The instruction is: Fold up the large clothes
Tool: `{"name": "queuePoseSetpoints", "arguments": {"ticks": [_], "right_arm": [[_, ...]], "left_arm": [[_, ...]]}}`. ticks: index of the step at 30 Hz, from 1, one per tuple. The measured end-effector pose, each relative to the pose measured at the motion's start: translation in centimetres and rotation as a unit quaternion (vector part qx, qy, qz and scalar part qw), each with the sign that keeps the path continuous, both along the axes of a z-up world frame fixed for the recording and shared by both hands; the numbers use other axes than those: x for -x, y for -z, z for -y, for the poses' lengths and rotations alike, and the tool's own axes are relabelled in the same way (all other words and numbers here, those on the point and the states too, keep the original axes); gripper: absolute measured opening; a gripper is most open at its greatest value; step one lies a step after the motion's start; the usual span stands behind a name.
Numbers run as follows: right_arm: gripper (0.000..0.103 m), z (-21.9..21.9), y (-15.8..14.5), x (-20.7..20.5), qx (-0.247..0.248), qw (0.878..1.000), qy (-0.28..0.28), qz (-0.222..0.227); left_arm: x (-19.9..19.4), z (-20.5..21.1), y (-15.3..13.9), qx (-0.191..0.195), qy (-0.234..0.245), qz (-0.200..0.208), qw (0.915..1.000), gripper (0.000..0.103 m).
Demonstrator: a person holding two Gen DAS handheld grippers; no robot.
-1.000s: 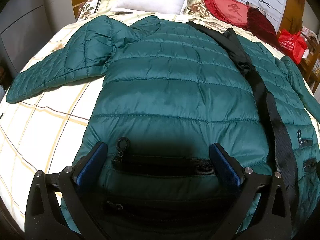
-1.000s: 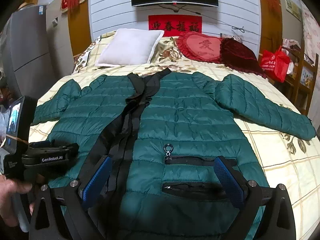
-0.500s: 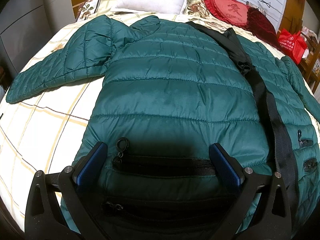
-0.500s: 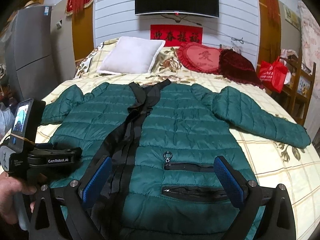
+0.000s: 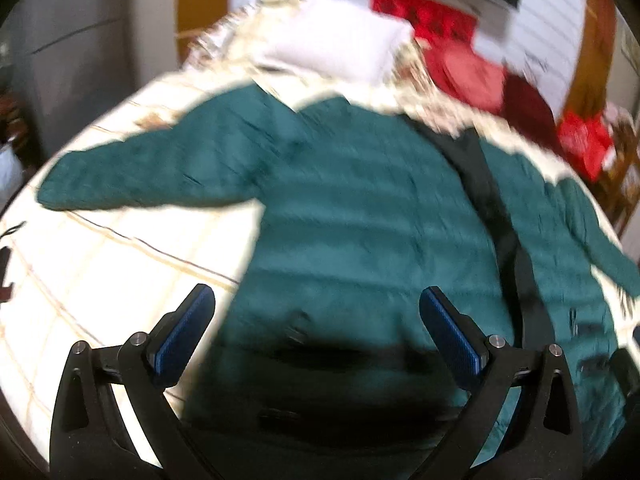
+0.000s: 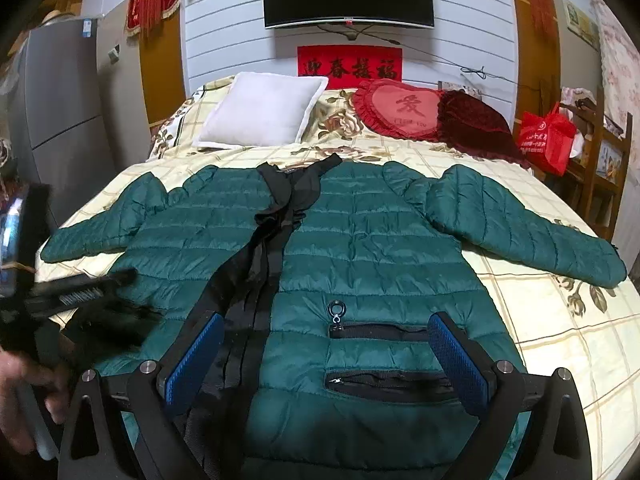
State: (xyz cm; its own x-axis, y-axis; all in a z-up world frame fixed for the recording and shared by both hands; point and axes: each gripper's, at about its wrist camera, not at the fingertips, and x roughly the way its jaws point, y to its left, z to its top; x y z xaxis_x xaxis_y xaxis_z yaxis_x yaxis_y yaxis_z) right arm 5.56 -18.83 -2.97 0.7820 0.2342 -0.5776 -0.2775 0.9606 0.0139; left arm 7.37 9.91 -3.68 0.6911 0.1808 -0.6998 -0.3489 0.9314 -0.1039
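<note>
A dark green quilted puffer jacket (image 6: 380,240) lies flat and face up on the bed, both sleeves spread sideways, its black zipper placket (image 6: 264,256) running down the middle. My right gripper (image 6: 326,352) hangs open above the hem, over the two zipped pockets (image 6: 380,332). My left gripper (image 5: 316,328) is also open, held above the jacket (image 5: 360,220) near its lower left edge; that view is blurred by motion. The left gripper's body (image 6: 76,284) and a hand (image 6: 24,400) holding it show at the left of the right wrist view.
The bed has a cream checked cover (image 6: 560,320). At its head lie a white pillow (image 6: 260,116), a red heart cushion (image 6: 400,112) and a dark red cushion (image 6: 472,124). A red bag (image 6: 548,140) sits on wooden shelving at right; a grey fridge (image 6: 60,120) stands left.
Both grippers have risen and pulled back from the jacket. The left gripper has swung quickly, blurring its view and showing more of the bedcover on the left. Both stay open.
</note>
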Motion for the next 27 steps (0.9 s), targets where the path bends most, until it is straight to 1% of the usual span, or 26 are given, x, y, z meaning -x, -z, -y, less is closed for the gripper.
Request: {"name": "queuePoseSetpoints", "arguments": {"ticks": [3, 5, 7, 10, 12, 13, 14, 17, 19, 20, 22, 23, 24, 27], "right_arm": [[0.101, 0.1, -0.1, 0.0, -0.006, 1.000, -0.003, -0.001], [0.101, 0.1, -0.3, 0.1, -0.012, 1.000, -0.005, 0.001], [0.101, 0.2, -0.5, 0.3, -0.016, 1.000, -0.009, 0.002], [0.101, 0.3, -0.8, 0.6, -0.025, 1.000, -0.011, 0.006], [0.101, 0.4, -0.8, 0.6, -0.026, 1.000, -0.013, 0.007], [0.101, 0.2, -0.7, 0.6, -0.025, 1.000, -0.013, 0.006], [0.101, 0.2, -0.6, 0.5, -0.024, 1.000, -0.014, 0.004], [0.101, -0.1, -0.4, 0.4, -0.023, 1.000, -0.020, -0.001], [0.101, -0.5, -0.3, 0.3, -0.018, 1.000, -0.022, -0.001], [0.101, -0.6, -0.3, 0.3, -0.016, 1.000, -0.024, -0.002], [0.101, -0.9, -0.2, 0.2, -0.011, 1.000, -0.027, -0.003], [0.101, -1.1, 0.0, 0.1, -0.006, 1.000, -0.028, -0.004], [0.101, -1.4, 0.1, 0.0, -0.002, 1.000, -0.030, -0.006], [0.101, -1.9, 0.4, -0.2, 0.007, 0.999, -0.034, -0.009]], "left_arm": [[0.9, -3.6, -2.2, 0.000, -0.036, 0.033, 0.9988, 0.103], [1.2, -6.6, -3.1, -0.008, -0.055, 0.035, 0.9979, 0.103], [1.0, -10.2, -3.4, -0.006, -0.072, 0.023, 0.9972, 0.103], [1.0, -17.5, -3.0, -0.004, -0.107, -0.010, 0.9942, 0.103], [1.3, -21.4, -2.5, -0.026, -0.135, -0.026, 0.9901, 0.103], [1.7, -22.7, -2.2, -0.034, -0.145, -0.032, 0.9884, 0.103], [1.9, -25.2, -1.7, -0.037, -0.159, -0.042, 0.9857, 0.103], [2.1, -30.1, -0.3, -0.013, -0.189, -0.056, 0.9804, 0.102], [2.2, -33.1, 0.7, 0.009, -0.204, -0.055, 0.9773, 0.101], [2.3, -34.1, 1.0, 0.014, -0.207, -0.054, 0.9767, 0.101], [1.7, -35.8, 1.5, 0.021, -0.206, -0.056, 0.9768, 0.100], [1.3, -36.2, 1.7, 0.023, -0.202, -0.058, 0.9773, 0.097], [0.7, -36.7, 2.1, 0.029, -0.196, -0.063, 0.9782, 0.096], [-0.7, -37.4, 3.1, 0.058, -0.177, -0.068, 0.9801, 0.096]]}}
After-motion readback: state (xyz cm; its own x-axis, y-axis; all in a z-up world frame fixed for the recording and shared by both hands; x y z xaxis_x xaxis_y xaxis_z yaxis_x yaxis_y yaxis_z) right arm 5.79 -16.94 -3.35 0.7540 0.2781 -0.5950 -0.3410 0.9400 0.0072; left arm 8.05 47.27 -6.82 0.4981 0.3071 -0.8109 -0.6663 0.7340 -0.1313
